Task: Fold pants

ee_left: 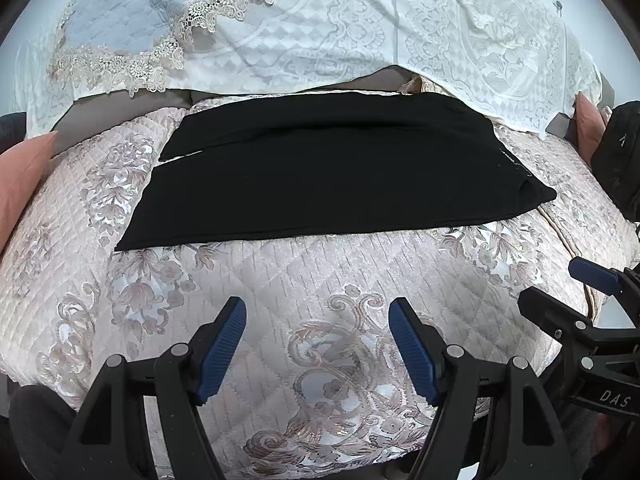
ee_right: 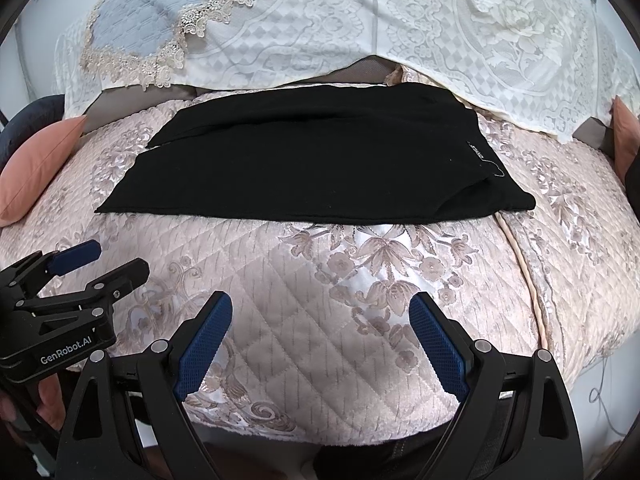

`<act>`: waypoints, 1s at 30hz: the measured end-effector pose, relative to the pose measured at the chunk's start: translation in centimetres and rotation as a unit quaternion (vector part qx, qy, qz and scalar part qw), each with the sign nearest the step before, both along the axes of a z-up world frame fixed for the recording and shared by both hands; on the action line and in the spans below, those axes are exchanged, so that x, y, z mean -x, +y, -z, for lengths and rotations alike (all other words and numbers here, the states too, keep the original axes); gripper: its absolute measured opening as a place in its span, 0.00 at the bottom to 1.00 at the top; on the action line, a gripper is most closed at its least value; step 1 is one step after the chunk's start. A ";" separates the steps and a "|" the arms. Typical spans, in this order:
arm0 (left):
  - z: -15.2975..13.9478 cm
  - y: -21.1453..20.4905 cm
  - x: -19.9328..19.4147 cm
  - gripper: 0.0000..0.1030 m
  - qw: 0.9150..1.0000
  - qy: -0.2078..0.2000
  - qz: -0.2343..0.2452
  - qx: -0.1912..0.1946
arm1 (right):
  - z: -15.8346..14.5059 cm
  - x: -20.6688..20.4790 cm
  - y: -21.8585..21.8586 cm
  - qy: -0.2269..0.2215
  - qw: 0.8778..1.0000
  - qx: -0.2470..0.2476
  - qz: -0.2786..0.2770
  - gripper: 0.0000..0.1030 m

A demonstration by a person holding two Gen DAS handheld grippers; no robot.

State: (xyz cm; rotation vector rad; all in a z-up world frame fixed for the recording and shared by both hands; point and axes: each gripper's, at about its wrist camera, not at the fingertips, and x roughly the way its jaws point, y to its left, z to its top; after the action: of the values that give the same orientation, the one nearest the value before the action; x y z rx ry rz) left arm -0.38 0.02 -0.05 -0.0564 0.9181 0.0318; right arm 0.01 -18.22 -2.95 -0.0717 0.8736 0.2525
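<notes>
Your black knit pants [ee_left: 320, 176] lie flat across the quilted pink floral sofa cover [ee_left: 304, 288], legs together pointing left, the waistband end with its small white lettering at the right. The far leg sits slightly off the near one, so a sliver of cover shows between them at the left end. If you fold now without squaring that, the offset will likely carry into the finished stack. The fabric looks soft and thin: pinch only the top layer at the hem and the lower leg may stay behind and bunch. The far edge also lies close to the white lace throw [ee_left: 460, 40] draped over the backrest, which a high sweep could snag.

Your left gripper [ee_left: 318, 344] hovers low over the front of the cover, jaws spread wide and holding nothing. Your right gripper [ee_right: 322, 344] hangs just beside it, likewise spread and empty. Both point toward the pants but sit well short of the near edge.
</notes>
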 end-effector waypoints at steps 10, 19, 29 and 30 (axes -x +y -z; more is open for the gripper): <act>0.0 -0.1 0.1 0.74 1.000 -0.001 0.000 0.000 | -0.1 -0.1 0.0 0.000 1.000 -0.001 0.000 0.88; 0.1 0.1 0.1 0.74 1.000 -0.001 -0.002 0.003 | -0.1 -0.1 0.0 0.000 1.000 -0.002 -0.001 0.88; 0.1 0.2 0.1 0.74 1.000 -0.003 -0.001 0.005 | -0.2 -0.2 0.0 -0.002 1.000 -0.004 -0.002 0.88; 0.1 0.2 0.1 0.74 1.000 -0.003 -0.001 0.004 | -0.3 -0.2 -0.1 -0.002 1.000 -0.005 -0.001 0.88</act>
State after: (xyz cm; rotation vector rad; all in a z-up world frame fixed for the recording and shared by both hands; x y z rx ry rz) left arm -0.49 0.22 -0.17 -0.0657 0.9120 0.0302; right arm 0.17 -18.29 -2.70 -0.0644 0.8683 0.2589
